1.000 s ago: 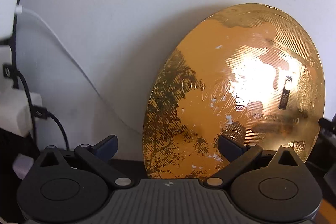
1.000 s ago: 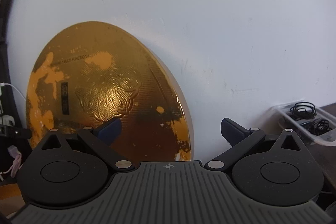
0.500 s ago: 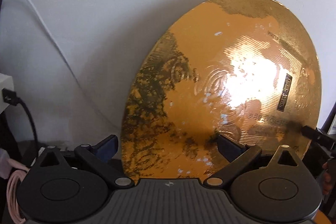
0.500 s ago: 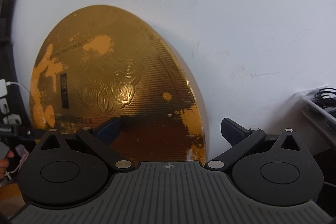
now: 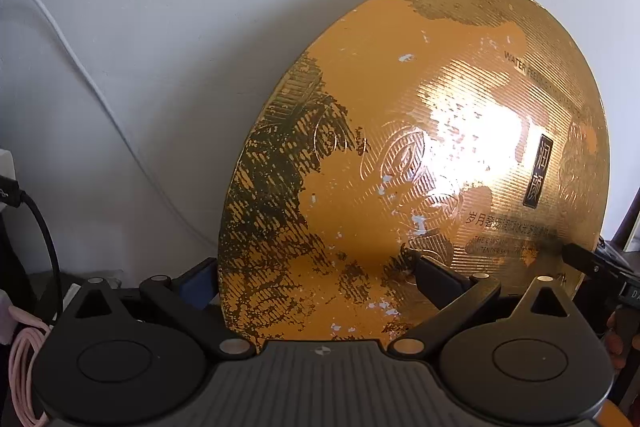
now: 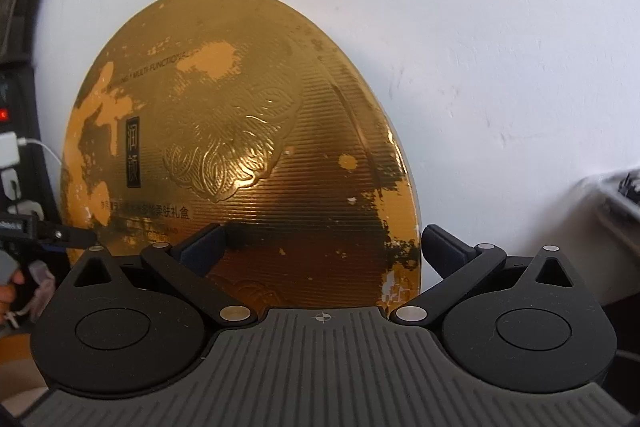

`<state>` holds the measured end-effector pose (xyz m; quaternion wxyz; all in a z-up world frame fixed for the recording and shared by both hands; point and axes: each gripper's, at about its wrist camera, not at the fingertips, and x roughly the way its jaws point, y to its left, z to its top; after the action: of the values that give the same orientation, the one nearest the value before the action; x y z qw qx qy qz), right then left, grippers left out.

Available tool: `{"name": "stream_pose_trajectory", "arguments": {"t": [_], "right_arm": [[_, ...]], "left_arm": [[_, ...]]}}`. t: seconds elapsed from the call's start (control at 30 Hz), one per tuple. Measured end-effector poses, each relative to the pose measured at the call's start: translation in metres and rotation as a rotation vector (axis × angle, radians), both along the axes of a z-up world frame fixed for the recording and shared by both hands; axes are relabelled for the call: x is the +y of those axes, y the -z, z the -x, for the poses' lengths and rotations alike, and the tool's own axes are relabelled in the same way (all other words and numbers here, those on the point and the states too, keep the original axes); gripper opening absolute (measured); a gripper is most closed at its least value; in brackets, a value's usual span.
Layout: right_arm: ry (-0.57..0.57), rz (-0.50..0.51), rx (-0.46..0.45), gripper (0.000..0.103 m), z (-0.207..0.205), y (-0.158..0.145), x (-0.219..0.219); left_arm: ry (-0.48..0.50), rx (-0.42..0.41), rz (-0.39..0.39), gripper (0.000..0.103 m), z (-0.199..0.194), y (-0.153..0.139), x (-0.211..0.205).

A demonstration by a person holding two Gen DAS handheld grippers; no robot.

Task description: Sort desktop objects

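Against the white wall (image 5: 168,39), seen from the left wrist, a round gold gift box (image 5: 420,163) stands on edge, leaning back. The left gripper (image 5: 316,279) has its fingers spread wide: the left finger (image 5: 198,277) sits just outside the box's left rim and the right finger (image 5: 436,279) lies in front of its gold face, neither pressing it. A white cable (image 5: 60,39) trails down the wall at left, and the tip of the right gripper (image 5: 588,259) shows at the right edge.

From the right wrist, the same gold gift box (image 6: 240,163) fills the left half. The right gripper (image 6: 320,247) is also spread apart, the box's right rim lying between its fingers, untouched as far as shows.
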<state>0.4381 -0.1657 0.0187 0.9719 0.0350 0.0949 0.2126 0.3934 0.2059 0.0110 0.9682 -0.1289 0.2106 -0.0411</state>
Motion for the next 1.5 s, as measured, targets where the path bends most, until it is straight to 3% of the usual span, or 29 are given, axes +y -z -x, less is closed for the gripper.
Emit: {"name": "stream_pose_trajectory", "arguments": {"t": [0.13, 0.27, 0.37, 0.7, 0.93, 1.13, 1.37, 1.5], "right_arm": [[0.024, -0.002, -0.068, 0.1, 0.013, -0.007, -0.003], [0.067, -0.131, -0.116, 0.1, 0.033, -0.028, -0.016], [0.081, -0.158, -0.178, 0.099, 0.054, -0.046, -0.021], [0.119, -0.176, -0.297, 0.098, 0.163, -0.113, -0.047], [0.175, -0.133, -0.293, 0.099, 0.254, -0.125, -0.07], [0.195, -0.146, -0.171, 0.098, 0.309, -0.114, -0.098], [0.202, -0.111, -0.052, 0.098, 0.343, -0.096, -0.113], [0.194, -0.093, -0.035, 0.098, 0.36, -0.095, -0.122]], "left_arm": [[0.007, -0.052, -0.019, 0.1, 0.011, -0.011, -0.013], [0.004, -0.147, -0.042, 0.1, 0.028, -0.035, -0.027], [0.002, -0.216, -0.058, 0.1, 0.046, -0.058, -0.035], [0.029, -0.324, -0.051, 0.1, 0.141, -0.119, -0.076], [0.061, -0.285, 0.0, 0.101, 0.205, -0.112, -0.104], [0.072, -0.212, 0.01, 0.101, 0.242, -0.093, -0.117], [0.066, -0.12, 0.03, 0.101, 0.27, -0.072, -0.126], [0.057, -0.074, 0.063, 0.101, 0.289, -0.054, -0.129]]}}
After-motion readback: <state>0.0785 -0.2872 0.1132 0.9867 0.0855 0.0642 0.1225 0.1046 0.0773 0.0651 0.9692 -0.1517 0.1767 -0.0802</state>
